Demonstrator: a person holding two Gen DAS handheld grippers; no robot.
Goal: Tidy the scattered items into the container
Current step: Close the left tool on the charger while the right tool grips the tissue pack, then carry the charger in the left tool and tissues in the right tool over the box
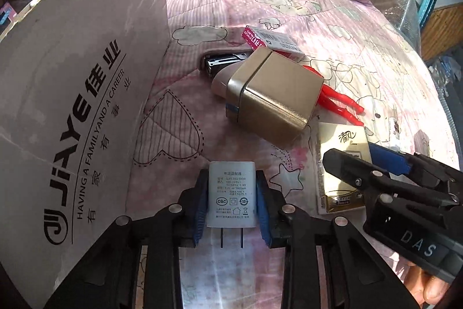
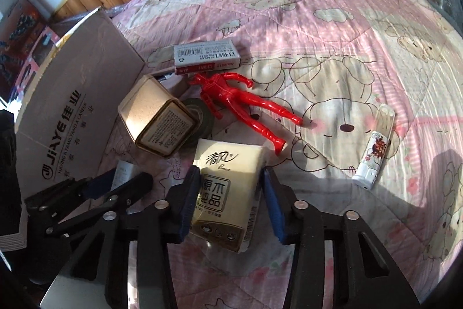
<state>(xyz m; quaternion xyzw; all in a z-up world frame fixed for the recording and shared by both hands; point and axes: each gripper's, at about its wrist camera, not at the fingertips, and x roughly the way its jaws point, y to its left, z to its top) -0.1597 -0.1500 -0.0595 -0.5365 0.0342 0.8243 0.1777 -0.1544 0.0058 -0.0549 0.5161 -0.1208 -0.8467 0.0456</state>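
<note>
Left wrist view. Left gripper (image 1: 231, 199) at bottom centre, closed on a white power adapter (image 1: 231, 194), blue pads pressed to both its sides, the two prongs pointing toward the camera. Cardboard box (image 1: 75, 94) filling the left of the frame, its printed wall standing just beside the gripper. In the centre, a gold tin (image 1: 275, 94) lying on its side on the pink quilt (image 1: 289, 5). Behind the tin, a black metal object (image 1: 222, 62), only partly visible, and a staple box (image 1: 272, 41) in upper centre. Red toy figure (image 1: 338, 100) showing its legs to the right of the tin. At lower right, the right gripper (image 1: 367, 164) over a tissue pack (image 1: 341, 164); a hand (image 1: 428, 288) in the bottom right corner.

Right wrist view. Right gripper (image 2: 228, 193) at bottom centre, fingers set on both sides of the tissue pack (image 2: 225, 187); left pad touching, right pad at the pack's edge, firm grip not possible to confirm. Gold tin (image 2: 157, 118) at centre left, touching a dark tape roll (image 2: 202, 118). Red toy figure (image 2: 240, 103) in the centre, staple box (image 2: 207, 57) above it. Small white patterned tube (image 2: 374, 146) at the right, well apart from the others. Cardboard box (image 2: 72, 106) at the left, left gripper (image 2: 121, 184) in front of it at lower left, adapter (image 2: 124, 173) between its fingers.
</note>
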